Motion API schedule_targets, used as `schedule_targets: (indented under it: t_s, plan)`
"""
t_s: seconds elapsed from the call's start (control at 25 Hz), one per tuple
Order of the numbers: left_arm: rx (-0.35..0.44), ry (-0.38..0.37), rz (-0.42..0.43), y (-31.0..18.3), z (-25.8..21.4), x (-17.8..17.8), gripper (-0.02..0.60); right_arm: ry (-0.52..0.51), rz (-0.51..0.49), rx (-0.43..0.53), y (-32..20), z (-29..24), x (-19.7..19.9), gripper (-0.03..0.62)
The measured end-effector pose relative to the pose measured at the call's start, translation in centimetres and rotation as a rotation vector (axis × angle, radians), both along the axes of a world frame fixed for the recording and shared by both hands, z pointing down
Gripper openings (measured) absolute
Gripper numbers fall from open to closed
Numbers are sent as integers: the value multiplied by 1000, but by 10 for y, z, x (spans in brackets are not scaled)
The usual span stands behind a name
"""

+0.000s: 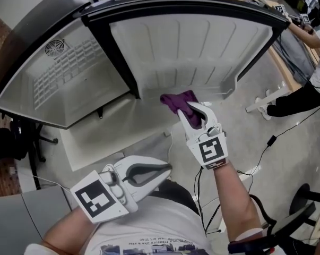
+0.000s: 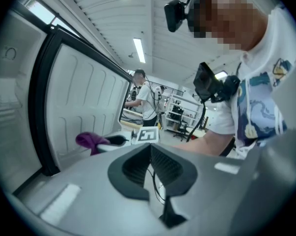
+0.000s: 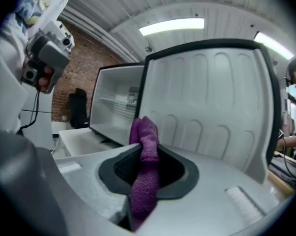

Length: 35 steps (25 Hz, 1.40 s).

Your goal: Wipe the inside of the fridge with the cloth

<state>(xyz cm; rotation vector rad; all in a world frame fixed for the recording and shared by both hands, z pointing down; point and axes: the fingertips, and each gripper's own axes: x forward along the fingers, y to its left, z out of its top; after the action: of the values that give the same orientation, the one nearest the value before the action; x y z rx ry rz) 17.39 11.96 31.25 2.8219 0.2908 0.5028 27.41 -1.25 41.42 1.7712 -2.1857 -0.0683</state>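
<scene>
While the left gripper (image 1: 165, 169) sits low and close to the person's shirt, its 2 tongs are pressed together at the tips with nothing between them, as the left gripper view (image 2: 150, 149) shows. Further out, the right gripper (image 1: 196, 113) reaches forward on an outstretched arm, its tongs pinching a purple cloth (image 1: 176, 101). In the right gripper view the cloth (image 3: 147, 146) runs up through the dark pads and pokes out in a folded bunch above the tips (image 3: 148, 154). That bunch hangs just before the lower edge of the open fridge door (image 1: 202, 47), whose white inner liner is ribbed and framed in black; whether the cloth touches the liner cannot be told. To the left of the door lies the fridge compartment (image 1: 69, 73), white inside, with a gridded back panel and a round fan grille (image 1: 56, 48) near its upper corner. Black cables (image 1: 266, 147) trail over the grey floor (image 1: 287, 121) at the right, and beyond them another person (image 1: 319, 62) stands at the far right edge.
</scene>
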Motion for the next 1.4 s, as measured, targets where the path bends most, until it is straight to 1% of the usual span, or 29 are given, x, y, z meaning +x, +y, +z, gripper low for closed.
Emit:
schedule_targets:
  t_s: [0.12,0.24,0.32,0.44,0.56,0.72,0.92,1.0,1.2,1.4]
  plan:
    - [-5,2,-6,-1,0,-1,5,14,-71,-113,-4,39,-31,74]
    - [-9,4,-14,-2,0,-4,5,32,-91,-200,-13,64,-46,74]
    - [-11,-1,-23,-4,1,-7,5,20,-70,-238,-24,75,-47,74]
    - [-13,-8,-33,-6,3,-11,5,-42,-9,-323,-41,92,-40,74]
    - [-14,-11,-45,-9,3,-14,5,-164,45,-391,-53,108,-35,74]
    - [-14,-11,-57,-13,2,-16,5,-339,141,-411,-60,114,-17,74]
    - [-16,-17,-52,-13,4,-15,5,-596,206,-442,-59,118,0,74]
    - [-14,-17,-42,-11,4,-13,5,-671,231,-452,-57,119,6,74]
    - [-8,-12,-21,-7,2,-6,5,-769,294,-456,-47,119,29,74]
    - [-5,-12,-6,-4,2,-2,5,-805,337,-449,-34,120,58,74]
